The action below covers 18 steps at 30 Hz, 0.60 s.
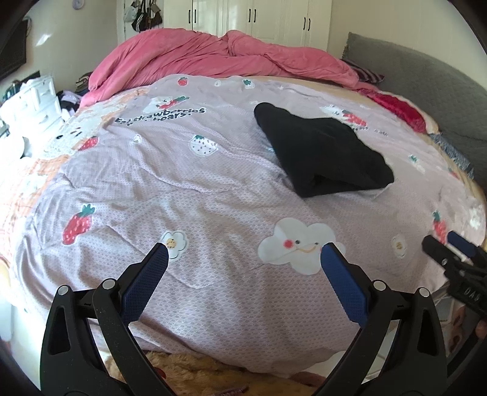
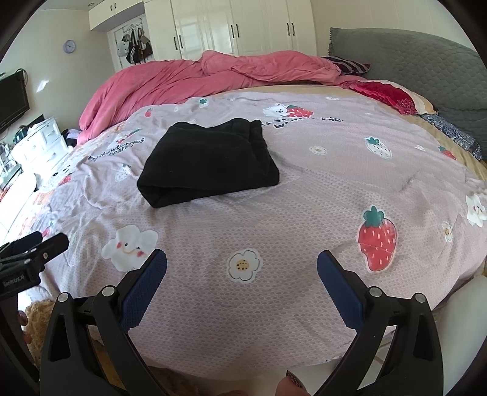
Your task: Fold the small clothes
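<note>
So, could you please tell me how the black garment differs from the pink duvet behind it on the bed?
The black garment is small and folded into a compact, flat-topped bundle; the pink duvet is far larger and lies crumpled in a long heap. The black garment sits out on the strawberry-print cover, nearer the cameras; the pink duvet is bunched along the bed's far side. Both are plain, single-coloured fabric, and neither is touched by tongs.

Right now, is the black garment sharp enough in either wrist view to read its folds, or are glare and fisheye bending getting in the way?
Left wrist view: the black garment is slightly soft and so dark that only its front fold edge reads; the bed cover bulges from fisheye distortion. Right wrist view: garment sharper, with waistband ridges visible; glare on the wardrobe doors, none on the garment.
</note>
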### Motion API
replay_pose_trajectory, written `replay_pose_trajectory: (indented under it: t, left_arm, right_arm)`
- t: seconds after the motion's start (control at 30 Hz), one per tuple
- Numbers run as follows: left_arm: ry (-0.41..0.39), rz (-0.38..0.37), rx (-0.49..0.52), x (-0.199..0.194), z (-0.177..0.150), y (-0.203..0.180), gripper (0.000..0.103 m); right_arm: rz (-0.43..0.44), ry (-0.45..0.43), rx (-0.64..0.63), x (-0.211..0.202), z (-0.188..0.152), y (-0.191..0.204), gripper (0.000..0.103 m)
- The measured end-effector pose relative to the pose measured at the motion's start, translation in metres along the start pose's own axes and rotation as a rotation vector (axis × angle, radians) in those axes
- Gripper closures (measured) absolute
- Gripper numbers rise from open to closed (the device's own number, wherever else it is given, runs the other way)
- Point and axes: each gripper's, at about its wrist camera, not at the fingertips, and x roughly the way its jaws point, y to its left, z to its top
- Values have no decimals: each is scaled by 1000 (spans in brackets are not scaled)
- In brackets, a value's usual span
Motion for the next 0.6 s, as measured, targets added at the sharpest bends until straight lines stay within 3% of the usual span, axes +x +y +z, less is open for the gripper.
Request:
replay_pose_trajectory:
  t: [0.1,0.2,0.3,0.4,0.47,0.6]
  left_arm:
    - [11,16,-3,4,-2,3,9]
    - [32,-6,-41,9,-3,12,9]
    - [41,-16,-69,12,-3,26,9]
    - [34,8,-156,18,4,63,9]
    - [43,59,-224,28,12,103,9]
    - [60,261,-334,50,33,208,9]
  right_arm:
    - [-23,8,58,2,-2,-12,4]
    - [-104,0,130,0,-7,-33,4]
    - [-237,-7,287,-9,-17,-81,4]
    - [-376,12,492,-18,-37,-154,4]
    - [-571,47,593,-27,-57,-211,4]
    - [-921,69,804,-64,-97,-318,4]
